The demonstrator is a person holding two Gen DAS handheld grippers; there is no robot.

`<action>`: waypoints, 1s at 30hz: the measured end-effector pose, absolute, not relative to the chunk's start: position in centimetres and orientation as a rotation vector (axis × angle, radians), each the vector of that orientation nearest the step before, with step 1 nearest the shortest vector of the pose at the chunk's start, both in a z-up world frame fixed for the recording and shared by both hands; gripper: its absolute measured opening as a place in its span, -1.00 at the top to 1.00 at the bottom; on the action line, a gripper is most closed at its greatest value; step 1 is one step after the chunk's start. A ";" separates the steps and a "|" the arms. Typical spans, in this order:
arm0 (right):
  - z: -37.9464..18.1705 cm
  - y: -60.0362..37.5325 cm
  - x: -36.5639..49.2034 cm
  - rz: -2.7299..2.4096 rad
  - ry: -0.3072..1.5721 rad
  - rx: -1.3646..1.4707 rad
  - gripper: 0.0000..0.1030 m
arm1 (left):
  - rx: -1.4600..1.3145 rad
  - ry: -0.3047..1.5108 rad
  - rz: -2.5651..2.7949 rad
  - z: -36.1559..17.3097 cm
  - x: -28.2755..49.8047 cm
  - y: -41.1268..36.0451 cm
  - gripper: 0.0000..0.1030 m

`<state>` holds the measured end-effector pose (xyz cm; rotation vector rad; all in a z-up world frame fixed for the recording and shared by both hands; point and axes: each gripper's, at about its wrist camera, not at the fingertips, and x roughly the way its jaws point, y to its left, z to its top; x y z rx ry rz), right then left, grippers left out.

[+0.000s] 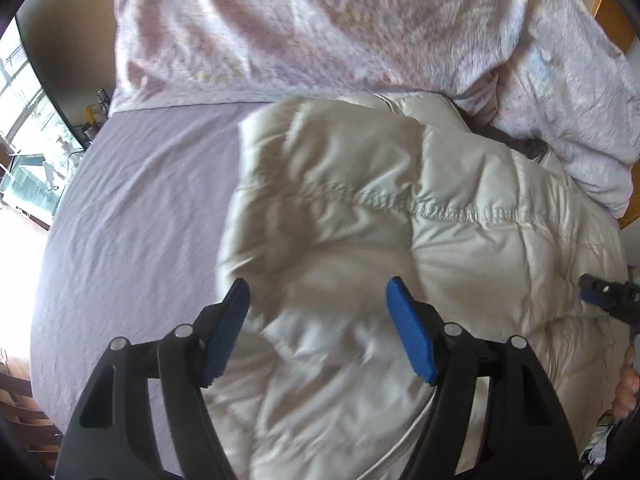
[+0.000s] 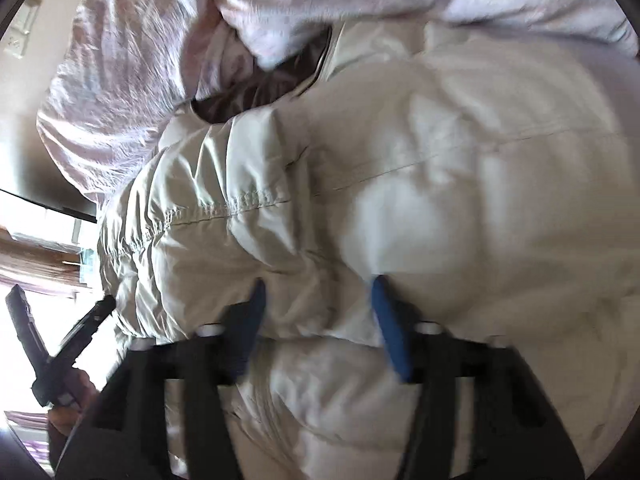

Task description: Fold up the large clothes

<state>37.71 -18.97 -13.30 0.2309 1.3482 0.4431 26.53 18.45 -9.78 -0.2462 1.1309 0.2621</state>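
A cream quilted puffer jacket [image 1: 380,208] lies bunched on the bed, its dark lining [image 2: 248,92] showing at the collar. My left gripper [image 1: 318,292] hovers over the jacket's near-left part with its blue pads [image 1: 408,332] wide apart and nothing pinched. In the right wrist view the jacket [image 2: 400,180] fills the frame. There my right gripper [image 2: 318,290], blurred, stands open with puffed fabric bulging under the gap. The right gripper's tip [image 1: 596,292] shows at the left wrist view's right edge. The left gripper [image 2: 62,300] shows at the far left of the right wrist view.
A lavender bedsheet [image 1: 140,220] spreads to the jacket's left. A pink floral duvet [image 1: 320,20] is heaped along the far side and right. A wooden board [image 1: 612,12] stands behind it. A bright window [image 1: 24,120] lies at far left. A hand [image 1: 628,384] shows at the right edge.
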 end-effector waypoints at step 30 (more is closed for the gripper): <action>-18.0 -43.4 24.8 0.403 1.586 0.386 -0.41 | -0.385 1.239 0.261 -13.0 9.1 19.6 -0.51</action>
